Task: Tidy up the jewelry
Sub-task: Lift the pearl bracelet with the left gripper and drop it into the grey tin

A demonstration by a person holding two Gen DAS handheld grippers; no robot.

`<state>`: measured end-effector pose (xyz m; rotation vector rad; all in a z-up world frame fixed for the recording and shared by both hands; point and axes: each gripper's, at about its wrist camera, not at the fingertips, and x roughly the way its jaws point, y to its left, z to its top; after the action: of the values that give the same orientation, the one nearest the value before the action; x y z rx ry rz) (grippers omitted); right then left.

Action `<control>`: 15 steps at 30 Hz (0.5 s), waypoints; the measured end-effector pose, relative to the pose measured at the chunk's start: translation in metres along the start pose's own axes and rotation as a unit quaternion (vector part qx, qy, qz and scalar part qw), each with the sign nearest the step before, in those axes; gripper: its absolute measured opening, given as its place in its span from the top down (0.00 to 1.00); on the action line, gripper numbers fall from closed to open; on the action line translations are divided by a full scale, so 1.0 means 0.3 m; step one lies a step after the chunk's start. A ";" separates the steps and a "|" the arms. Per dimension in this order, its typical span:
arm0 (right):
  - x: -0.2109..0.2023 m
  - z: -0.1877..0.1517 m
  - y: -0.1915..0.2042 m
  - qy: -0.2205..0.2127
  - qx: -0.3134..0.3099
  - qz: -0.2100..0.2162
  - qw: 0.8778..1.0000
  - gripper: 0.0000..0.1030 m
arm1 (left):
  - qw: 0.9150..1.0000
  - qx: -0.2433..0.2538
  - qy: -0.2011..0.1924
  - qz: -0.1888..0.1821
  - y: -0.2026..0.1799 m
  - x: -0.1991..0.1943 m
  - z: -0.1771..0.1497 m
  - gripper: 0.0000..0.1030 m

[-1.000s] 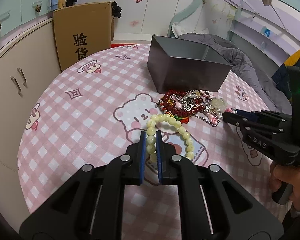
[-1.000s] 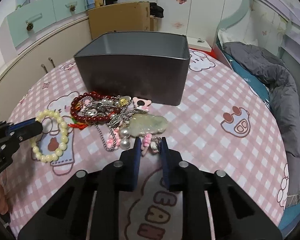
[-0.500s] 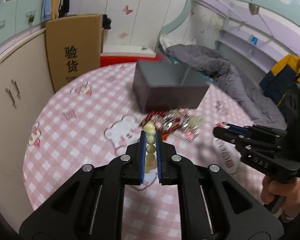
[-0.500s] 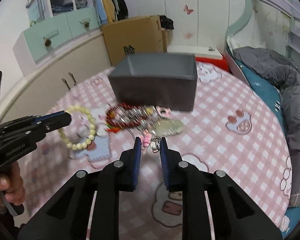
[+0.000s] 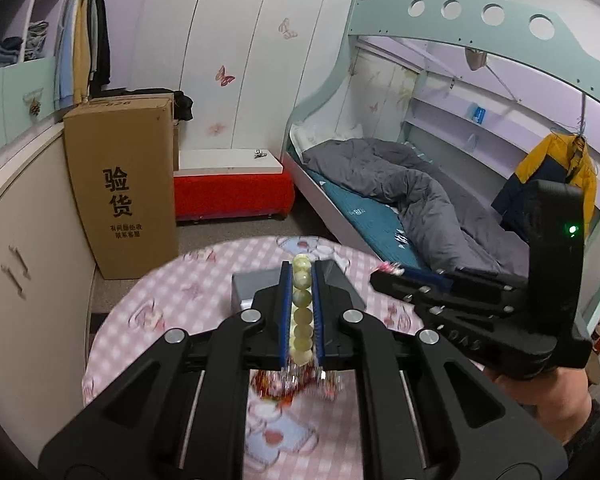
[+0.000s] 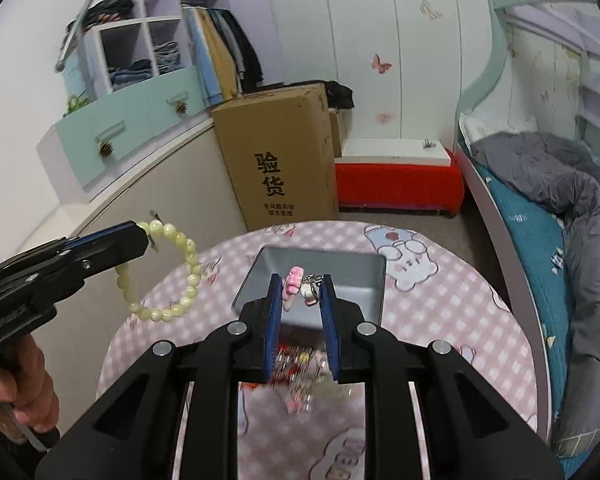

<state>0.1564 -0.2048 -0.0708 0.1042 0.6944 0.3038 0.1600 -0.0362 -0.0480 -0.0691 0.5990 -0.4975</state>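
My left gripper (image 5: 301, 270) is shut on a pale yellow bead bracelet (image 5: 302, 314) and holds it high above the table; in the right wrist view the bracelet (image 6: 180, 276) hangs from that gripper (image 6: 142, 232) at the left. My right gripper (image 6: 299, 280) is shut on a pink charm with a metal keyring (image 6: 300, 290), lifted above the grey box (image 6: 364, 292). The grey box (image 5: 246, 288) lies mostly hidden behind my left fingers. The jewelry pile (image 5: 292, 384) lies blurred on the table below; it also shows in the right wrist view (image 6: 296, 364).
The round table has a pink checked cloth (image 6: 440, 320). A tall cardboard box (image 6: 280, 160) stands on the floor behind it, by a cream cabinet (image 5: 32, 260). A bed with a grey quilt (image 5: 400, 192) is at the right.
Both grippers have risen well above the table with their items. The bracelet and the pink charm left the table; the box and pile now sit far below.
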 end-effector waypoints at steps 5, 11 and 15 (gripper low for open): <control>0.124 0.059 -0.058 0.044 0.025 -0.002 0.999 0.83 | 0.999 -0.006 0.038 -0.012 -0.002 0.151 0.103 0.91; 0.238 0.056 -0.106 0.084 0.045 -0.014 0.995 0.70 | 0.995 -0.024 0.098 0.005 0.051 0.307 0.114 0.38; 0.227 0.052 -0.126 0.067 0.059 -0.030 0.996 0.12 | 0.996 -0.036 0.075 0.044 0.094 0.291 0.091 0.06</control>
<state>0.2249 -0.2195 -0.1079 0.1760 0.8462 0.2127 0.2495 -0.0544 -0.0767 -0.0744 0.7641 -0.3983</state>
